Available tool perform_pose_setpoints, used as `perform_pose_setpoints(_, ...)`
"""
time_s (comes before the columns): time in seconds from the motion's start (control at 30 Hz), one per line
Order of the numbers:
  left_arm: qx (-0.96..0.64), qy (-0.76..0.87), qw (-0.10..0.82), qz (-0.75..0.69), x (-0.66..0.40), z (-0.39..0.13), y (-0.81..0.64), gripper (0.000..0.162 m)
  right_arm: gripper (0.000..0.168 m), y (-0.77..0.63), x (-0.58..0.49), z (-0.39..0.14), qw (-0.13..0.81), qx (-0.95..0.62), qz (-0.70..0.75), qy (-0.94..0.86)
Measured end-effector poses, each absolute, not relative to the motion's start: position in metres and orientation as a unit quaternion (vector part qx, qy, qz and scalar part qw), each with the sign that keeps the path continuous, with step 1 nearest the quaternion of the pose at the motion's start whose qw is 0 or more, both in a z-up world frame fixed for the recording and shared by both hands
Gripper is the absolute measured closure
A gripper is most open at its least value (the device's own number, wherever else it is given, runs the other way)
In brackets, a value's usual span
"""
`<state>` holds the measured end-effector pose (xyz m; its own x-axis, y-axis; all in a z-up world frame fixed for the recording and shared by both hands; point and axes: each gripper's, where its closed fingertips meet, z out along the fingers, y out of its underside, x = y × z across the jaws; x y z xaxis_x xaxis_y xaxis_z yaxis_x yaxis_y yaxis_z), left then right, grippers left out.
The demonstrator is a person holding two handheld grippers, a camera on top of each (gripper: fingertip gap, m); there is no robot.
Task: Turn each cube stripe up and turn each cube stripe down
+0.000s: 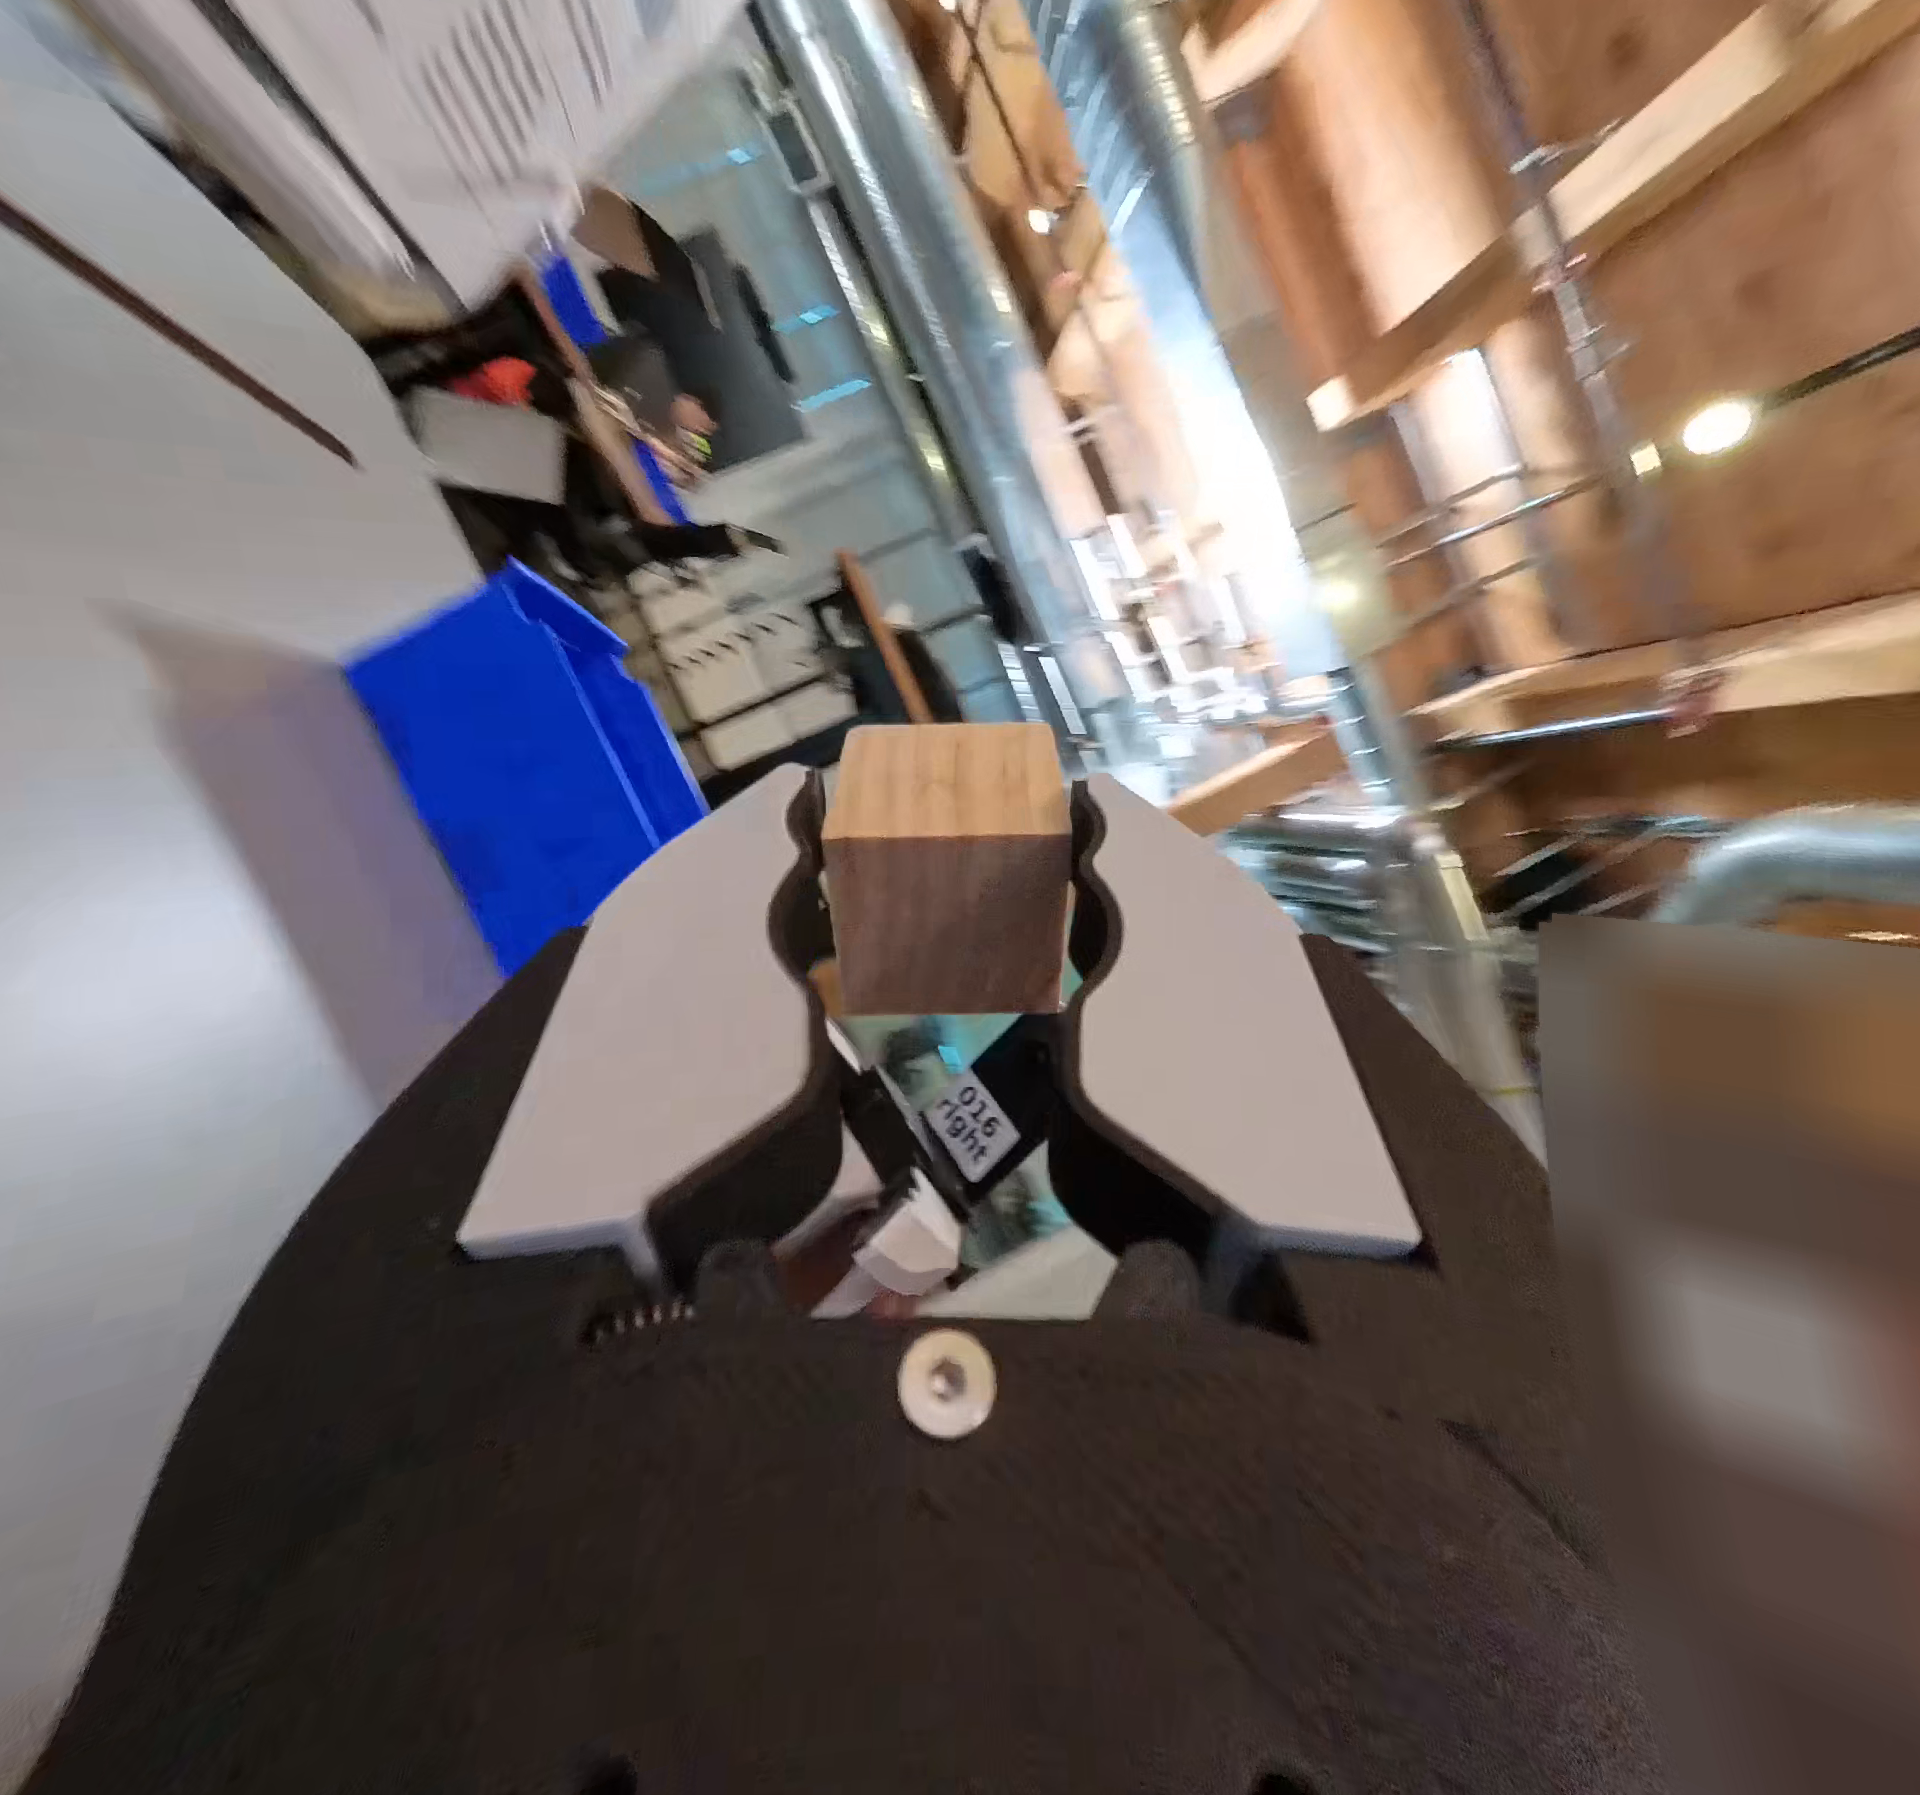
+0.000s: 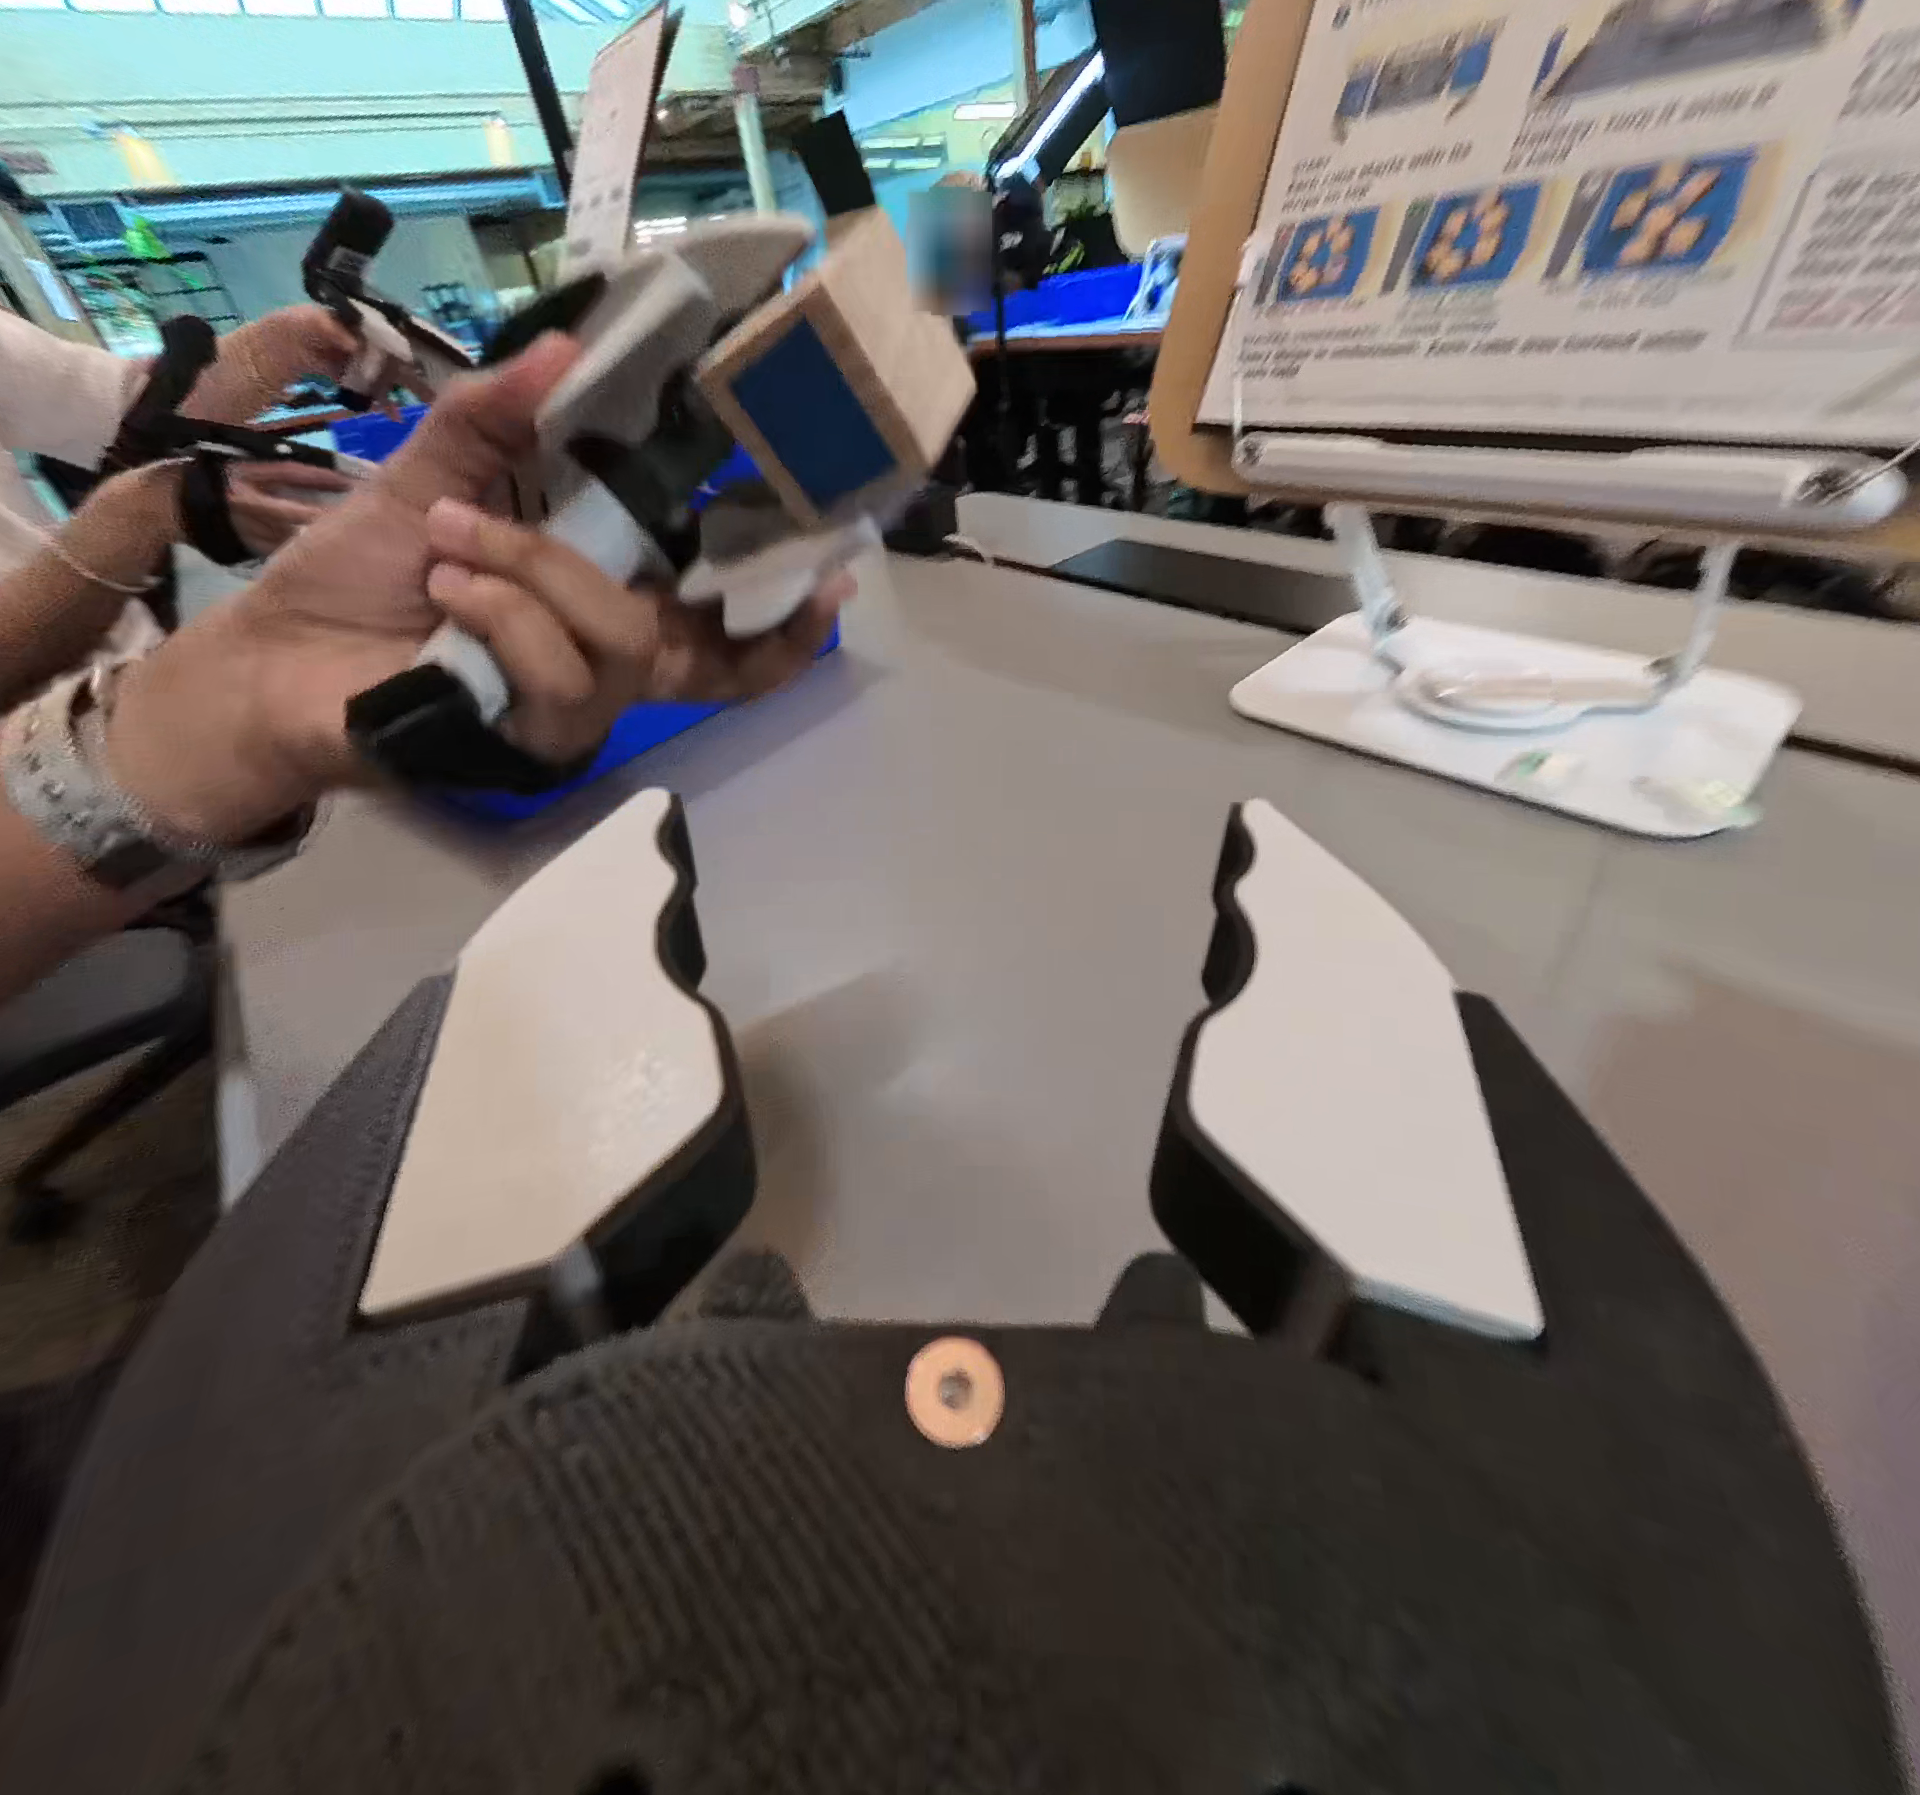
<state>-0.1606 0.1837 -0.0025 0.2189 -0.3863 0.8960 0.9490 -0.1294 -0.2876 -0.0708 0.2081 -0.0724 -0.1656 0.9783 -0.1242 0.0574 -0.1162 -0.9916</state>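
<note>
1 wooden cube (image 1: 948,867), pinched in left gripper (image 1: 948,810) mid-air at 10 o'clock of wide-open, empty right gripper (image 2: 956,914): keep grip firm, rotate until blue stripe (image 2: 812,415) faces correctly.

Both grippers (image 1: 948,872) (image 2: 956,924) have black bodies, pale grey wavy-edged fingers (image 2: 561,1070) and a silver screw (image 2: 954,1392). The person's wrist wears a pale watch strap (image 2: 73,789).

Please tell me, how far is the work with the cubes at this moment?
Done: nothing can be confirmed; no turned cubes are in view. In hand: the left claw holds one wooden cube in the air, its blue stripe facing the right claw's camera. The right claw is open and empty above the grey table. Left: setting this cube down; other cubes are out of sight.
</note>
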Motion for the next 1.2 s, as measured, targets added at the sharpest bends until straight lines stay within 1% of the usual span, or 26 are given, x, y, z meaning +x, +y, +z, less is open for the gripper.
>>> perform_pose_setpoints(0.13, -0.464, -0.272, 0.579, -0.612, -0.117, -0.028, 0.202, 0.118, 0.076, 0.213, -0.066, -0.060, 0.465, -0.478, 0.547, -0.507)
perform_pose_setpoints(0.3, -0.430, -0.277, 0.596, -0.620, -0.106, -0.043, 0.205, 0.117, 0.081, 0.215, -0.066, -0.059, 0.478, -0.484, 0.536, -0.501)
perform_pose_setpoints(0.4, -0.420, -0.266, 0.623, -0.605, -0.111, -0.041, 0.199, 0.117, 0.083, 0.217, -0.065, -0.051, 0.411, -0.523, 0.610, -0.430)
perform_pose_setpoints(0.5, -0.396, -0.241, 0.653, -0.600, -0.114, -0.034, 0.190, 0.117, 0.094, 0.214, -0.065, -0.055, 0.319, -0.558, 0.680, -0.353)
perform_pose_setpoints(0.57, -0.403, -0.223, 0.668, -0.584, -0.110, -0.032, 0.188, 0.118, 0.094, 0.203, -0.068, -0.064, 0.250, -0.570, 0.712, -0.325)
perform_pose_setpoints(0.63, -0.411, -0.206, 0.677, -0.575, -0.103, -0.029, 0.188, 0.118, 0.095, 0.194, -0.068, -0.063, 0.202, -0.561, 0.747, -0.294)
perform_pose_setpoints(0.77, -0.415, -0.191, 0.678, -0.576, -0.091, -0.027, 0.189, 0.118, 0.095, 0.184, -0.068, -0.057, 0.186, -0.540, 0.771, -0.280)
perform_pose_setpoints(0.83, -0.421, -0.185, 0.673, -0.579, -0.083, -0.029, 0.191, 0.118, 0.099, 0.183, -0.067, -0.054, 0.184, -0.531, 0.780, -0.274)
perform_pose_setpoints(0.87, -0.423, -0.184, 0.671, -0.581, -0.080, -0.029, 0.192, 0.118, 0.104, 0.183, -0.066, -0.053, 0.183, -0.529, 0.783, -0.272)
perform_pose_setpoints(0.97, -0.430, -0.186, 0.666, -0.581, -0.074, -0.033, 0.194, 0.118, 0.127, 0.185, -0.061, -0.047, 0.182, -0.510, 0.796, -0.272)
perform_pose_setpoints(1.2, -0.470, -0.162, 0.656, -0.568, -0.057, -0.042, 0.200, 0.118, 0.128, 0.205, -0.053, -0.041, 0.180, -0.506, 0.801, -0.264)
